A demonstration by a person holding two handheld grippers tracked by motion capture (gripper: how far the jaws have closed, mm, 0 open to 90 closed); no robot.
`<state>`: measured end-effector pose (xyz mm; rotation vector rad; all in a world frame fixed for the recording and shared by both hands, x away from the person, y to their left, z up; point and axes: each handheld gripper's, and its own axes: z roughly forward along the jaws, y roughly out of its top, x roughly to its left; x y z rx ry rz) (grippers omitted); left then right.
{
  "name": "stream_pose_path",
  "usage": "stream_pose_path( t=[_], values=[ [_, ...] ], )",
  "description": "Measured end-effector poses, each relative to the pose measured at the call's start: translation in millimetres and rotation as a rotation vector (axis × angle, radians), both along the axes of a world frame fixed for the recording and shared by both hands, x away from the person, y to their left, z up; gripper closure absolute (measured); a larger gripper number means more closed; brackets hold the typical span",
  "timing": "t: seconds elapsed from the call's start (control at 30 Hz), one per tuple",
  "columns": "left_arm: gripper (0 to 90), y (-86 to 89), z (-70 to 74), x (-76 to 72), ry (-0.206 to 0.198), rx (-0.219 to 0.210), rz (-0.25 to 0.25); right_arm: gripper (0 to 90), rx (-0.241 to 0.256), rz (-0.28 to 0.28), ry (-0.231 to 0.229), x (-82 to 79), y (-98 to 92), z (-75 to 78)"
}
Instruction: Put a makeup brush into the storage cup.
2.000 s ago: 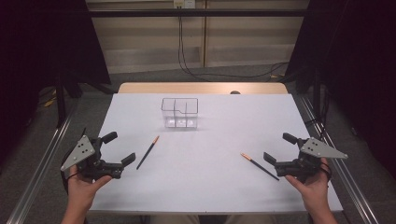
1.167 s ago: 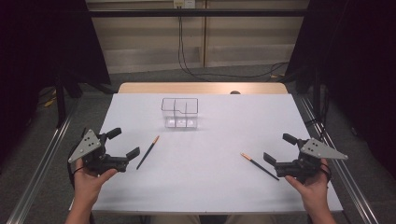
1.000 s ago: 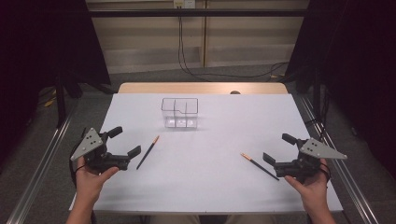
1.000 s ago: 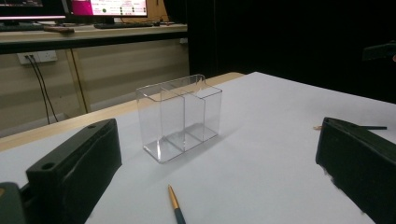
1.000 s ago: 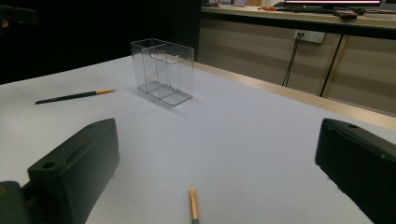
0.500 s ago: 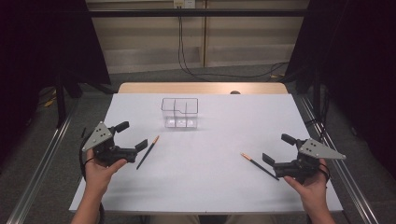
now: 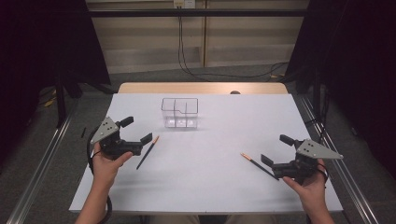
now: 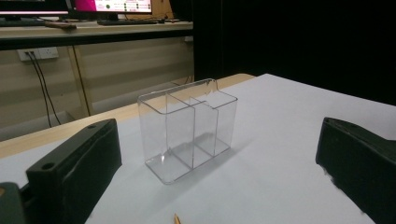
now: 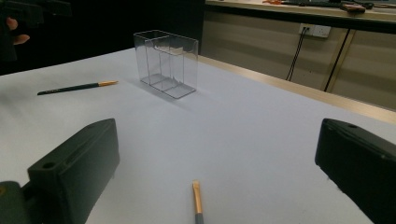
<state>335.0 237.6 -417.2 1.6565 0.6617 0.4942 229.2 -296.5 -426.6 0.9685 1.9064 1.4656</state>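
A clear plastic organizer (image 7: 180, 113) with several compartments stands upright at the back middle of the white table (image 7: 210, 196). A thin black brush with a gold end (image 7: 147, 152) lies left of centre. My left gripper (image 7: 137, 129) is open just left of it, jaws wide apart and empty. The left gripper view faces the organizer (image 8: 189, 128), with the brush's gold tip (image 8: 176, 219) at the bottom edge. A second black brush (image 7: 256, 163) lies at the right. My right gripper (image 7: 275, 149) is open beside its rear end, and the gold end (image 9: 198, 198) lies between the jaws.
A tan wooden strip (image 7: 201, 88) borders the table's far edge. Metal rails (image 7: 37, 163) run along both sides of the table. Cables (image 7: 187, 56) hang on the wall behind. The right gripper view catches the other hand (image 9: 16, 25) and the left brush (image 9: 77, 87).
My left gripper has moved forward and to the right, ending close beside the left brush. The right gripper, both brushes and the organizer have stayed put.
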Motion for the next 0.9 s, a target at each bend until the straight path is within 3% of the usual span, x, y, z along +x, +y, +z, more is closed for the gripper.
stream_pose_path(
  t=[0.33,0.6,0.9],
  values=[
    [0.0,-9.9,-5.2,12.2,0.001,-0.015,0.019,0.0,0.005,0.011,0.005,0.9,1.1,-0.5],
    [0.1,-17.3,-8.7,18.7,0.0,-0.001,0.023,0.0,0.002,0.015,0.004,1.7,1.5,-0.6],
    [0.1,-19.3,-18.6,29.6,0.02,-0.007,0.057,0.0,-0.001,0.025,0.007,3.1,3.1,-1.5]
  ],
)
